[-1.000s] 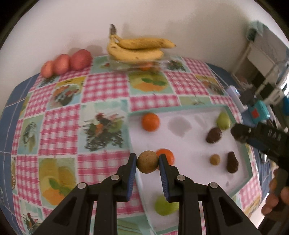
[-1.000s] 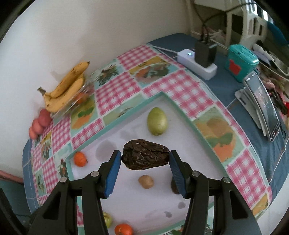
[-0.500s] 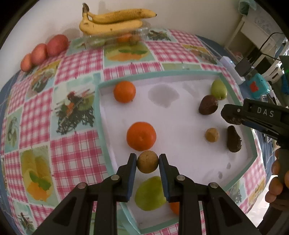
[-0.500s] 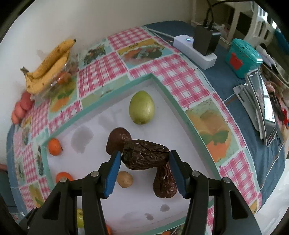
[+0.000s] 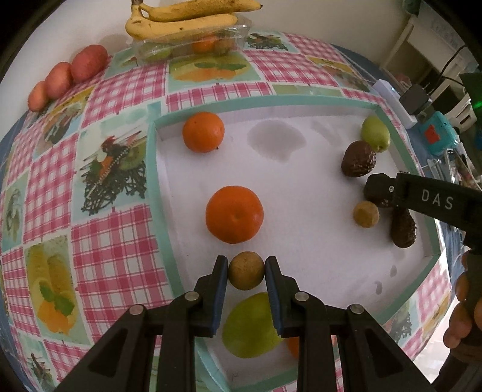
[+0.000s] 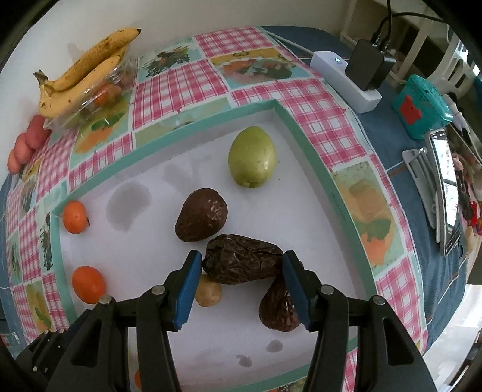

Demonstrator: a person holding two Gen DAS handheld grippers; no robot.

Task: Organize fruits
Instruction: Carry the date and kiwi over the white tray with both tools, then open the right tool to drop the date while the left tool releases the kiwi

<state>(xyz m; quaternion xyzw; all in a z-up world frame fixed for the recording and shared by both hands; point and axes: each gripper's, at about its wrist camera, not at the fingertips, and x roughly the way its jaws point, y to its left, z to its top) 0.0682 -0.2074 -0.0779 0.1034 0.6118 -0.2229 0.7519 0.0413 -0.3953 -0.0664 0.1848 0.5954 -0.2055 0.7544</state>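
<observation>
My left gripper (image 5: 246, 270) is shut on a small round brown fruit (image 5: 246, 270), held over the near left part of the white tray (image 5: 316, 169). Just beyond it lies an orange (image 5: 234, 214), and a green pear (image 5: 251, 325) lies beneath the fingers. My right gripper (image 6: 239, 262) is shut on a wrinkled dark avocado (image 6: 242, 259), low over the tray's right side. Under it lie another dark avocado (image 6: 201, 219), a third avocado (image 6: 278, 307) and a small brown fruit (image 6: 208, 294). A second green pear (image 6: 252, 156) sits in the far right corner.
Bananas (image 5: 183, 22) rest on a clear plastic box (image 5: 192, 45) at the wall, with three red fruits (image 5: 67, 75) to their left. A power strip (image 6: 346, 80), a teal box (image 6: 421, 105) and a phone on a stand (image 6: 446, 190) lie right of the chequered cloth (image 5: 114, 241).
Both grippers have moved forward and lower over the tray with their fruits still held. The right one now hangs just above the avocados lying on the tray.
</observation>
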